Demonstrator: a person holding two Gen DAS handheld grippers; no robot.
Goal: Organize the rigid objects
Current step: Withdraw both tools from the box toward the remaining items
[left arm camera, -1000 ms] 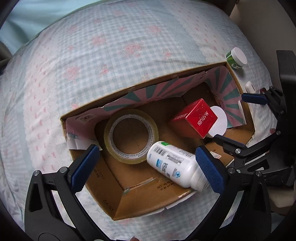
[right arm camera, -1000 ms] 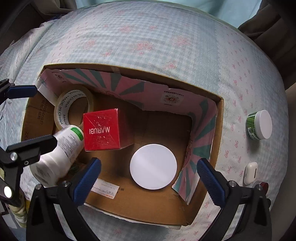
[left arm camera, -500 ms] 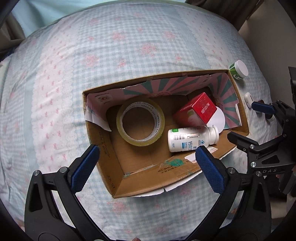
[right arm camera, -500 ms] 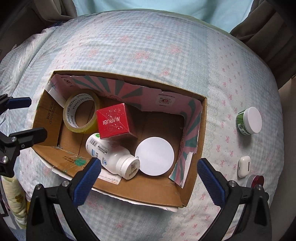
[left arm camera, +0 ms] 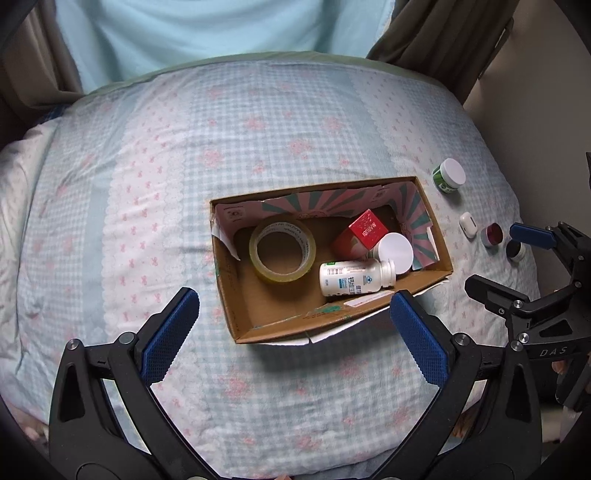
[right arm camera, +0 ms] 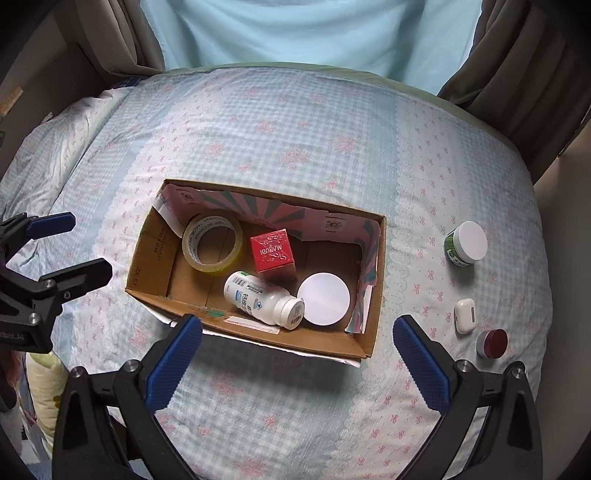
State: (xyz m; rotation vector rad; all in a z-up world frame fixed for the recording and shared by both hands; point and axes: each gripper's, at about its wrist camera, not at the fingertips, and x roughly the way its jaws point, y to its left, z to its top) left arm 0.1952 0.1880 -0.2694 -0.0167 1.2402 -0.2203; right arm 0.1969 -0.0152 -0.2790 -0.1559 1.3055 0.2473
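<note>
An open cardboard box point(left arm camera: 240, 306) point(right arm camera: 147, 273) lies on the bed. It holds a tape roll point(left arm camera: 282, 249) point(right arm camera: 212, 243), a red cube box point(left arm camera: 364, 232) point(right arm camera: 272, 251), a white bottle point(left arm camera: 354, 277) point(right arm camera: 262, 300) on its side and a white round lid point(left arm camera: 395, 253) point(right arm camera: 323, 299). Right of the box lie a green jar with a white lid point(left arm camera: 448, 175) point(right arm camera: 466, 245), a white earbud case point(left arm camera: 467, 223) point(right arm camera: 464, 315) and a small red-lidded pot point(left arm camera: 493, 234) point(right arm camera: 492, 343). My left gripper point(left arm camera: 291, 339) is open and empty, above the box's near side. My right gripper point(right arm camera: 297, 358) is open and empty too.
The bed has a pale blue checked cover with pink bows point(left arm camera: 147, 184). A dark pot point(left arm camera: 515, 251) lies beside the red one. Brown curtains point(right arm camera: 524, 74) and a light blue one point(right arm camera: 314, 33) hang behind. The bed edge drops off at the right point(right arm camera: 554, 192).
Both grippers have pulled up and back from the box, so it looks smaller. The white bottle, close between my left fingers before, now lies on the box floor.
</note>
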